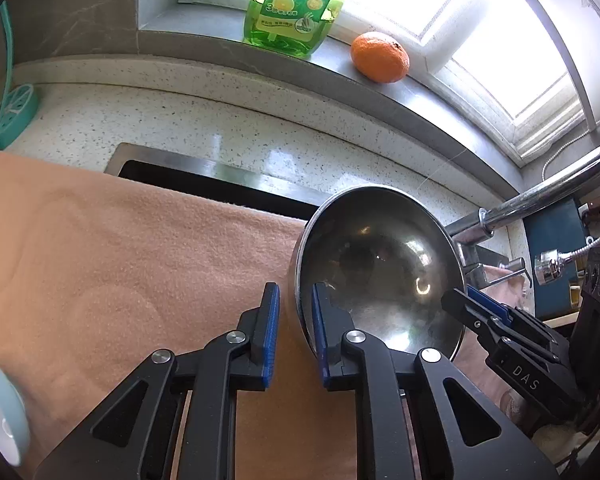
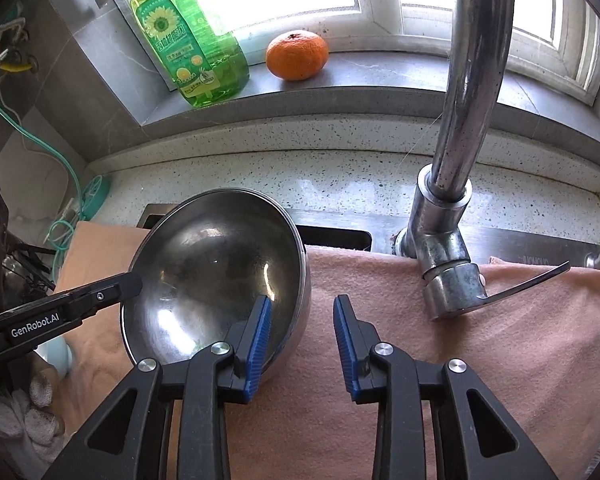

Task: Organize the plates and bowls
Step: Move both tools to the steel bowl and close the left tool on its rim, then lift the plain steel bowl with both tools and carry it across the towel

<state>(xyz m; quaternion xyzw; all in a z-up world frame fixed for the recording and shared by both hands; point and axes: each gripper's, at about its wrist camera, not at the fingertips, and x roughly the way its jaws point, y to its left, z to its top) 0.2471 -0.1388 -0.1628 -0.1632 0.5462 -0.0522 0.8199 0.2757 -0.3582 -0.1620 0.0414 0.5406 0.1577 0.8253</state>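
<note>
— Peach fleece towel [image 1: 120,260] fills mid-frame. On it, lower centre, we find the steel bowl [image 1: 380,272]: smooth, mirror-bright, hemispherical, tilted.
— We record the left gripper [image 1: 295,332] clamped on its rim. The right gripper [image 2: 302,340] straddles the opposite rim, pads not pressing. We judge organizing unfinished: a pale-blue glazed dish [image 1: 0,412] sits apart, lower left.

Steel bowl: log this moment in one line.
round steel bowl tilted over peach towel | left claw shut on rim | right claw open, straddling rim
</note>
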